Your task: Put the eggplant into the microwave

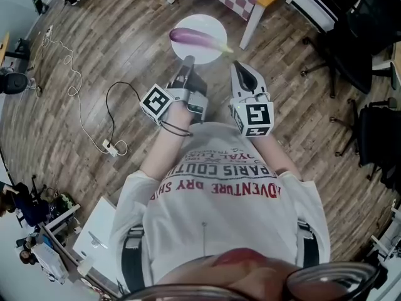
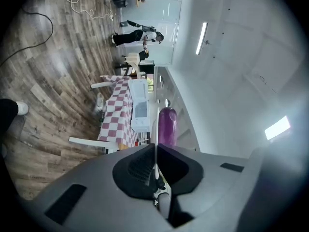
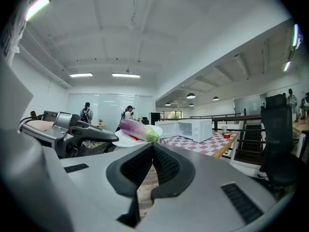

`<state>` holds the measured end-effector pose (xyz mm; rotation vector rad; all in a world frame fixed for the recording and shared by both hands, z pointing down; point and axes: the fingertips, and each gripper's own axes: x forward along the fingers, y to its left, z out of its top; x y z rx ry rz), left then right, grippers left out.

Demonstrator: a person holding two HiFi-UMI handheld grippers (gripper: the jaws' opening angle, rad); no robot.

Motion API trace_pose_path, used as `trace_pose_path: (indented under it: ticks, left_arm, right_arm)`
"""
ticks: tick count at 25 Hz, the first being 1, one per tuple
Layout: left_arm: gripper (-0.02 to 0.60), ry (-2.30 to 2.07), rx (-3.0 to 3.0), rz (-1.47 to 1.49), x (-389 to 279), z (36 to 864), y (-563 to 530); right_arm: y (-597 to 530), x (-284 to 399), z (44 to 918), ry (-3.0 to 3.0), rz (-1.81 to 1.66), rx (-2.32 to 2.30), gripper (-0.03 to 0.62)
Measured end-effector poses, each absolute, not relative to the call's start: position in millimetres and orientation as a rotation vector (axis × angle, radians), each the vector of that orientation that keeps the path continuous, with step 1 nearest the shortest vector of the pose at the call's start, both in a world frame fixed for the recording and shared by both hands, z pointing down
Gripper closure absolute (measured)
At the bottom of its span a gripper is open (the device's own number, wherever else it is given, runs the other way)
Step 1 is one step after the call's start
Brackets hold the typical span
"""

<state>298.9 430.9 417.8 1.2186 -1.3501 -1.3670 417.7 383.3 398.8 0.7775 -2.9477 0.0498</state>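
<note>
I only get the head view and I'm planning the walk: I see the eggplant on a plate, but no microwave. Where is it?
Observer: The right gripper view shows the microwave ahead, standing on the checkered table.
Operator: How is the plate gripped?
Observer: In the left gripper view, the left gripper has its jaws shut on the plate's thin rim, with the eggplant lying just beyond them.
Operator: Is the right one free for the door?
Observer: Yes. Its own view shows the right gripper with jaw tips together and nothing between them.
</note>
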Motion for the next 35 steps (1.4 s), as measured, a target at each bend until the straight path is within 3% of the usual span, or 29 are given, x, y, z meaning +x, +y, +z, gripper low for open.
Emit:
trace_pose_path:
  ticks: [14, 23, 35]
  left_arm:
    - [0.546, -1.359, 1.161, -1.36, 247.8, 435.3, 420.1]
    - [0.546, -1.33, 1.125, -1.324, 159.9, 444.7, 369.9]
    - [0.546, -1.255, 1.206, -1.276, -6.5, 426.1, 285.1]
  right_arm:
    - [363.5, 377.8, 417.9, -2.911, 0.133, 0.802, 0.568]
    - [320.8, 284.2, 414.3, -2.889, 0.057, 0.817, 0.568]
    - [244.6, 122.0, 399.5, -2.861, 0.06, 0.936, 0.568]
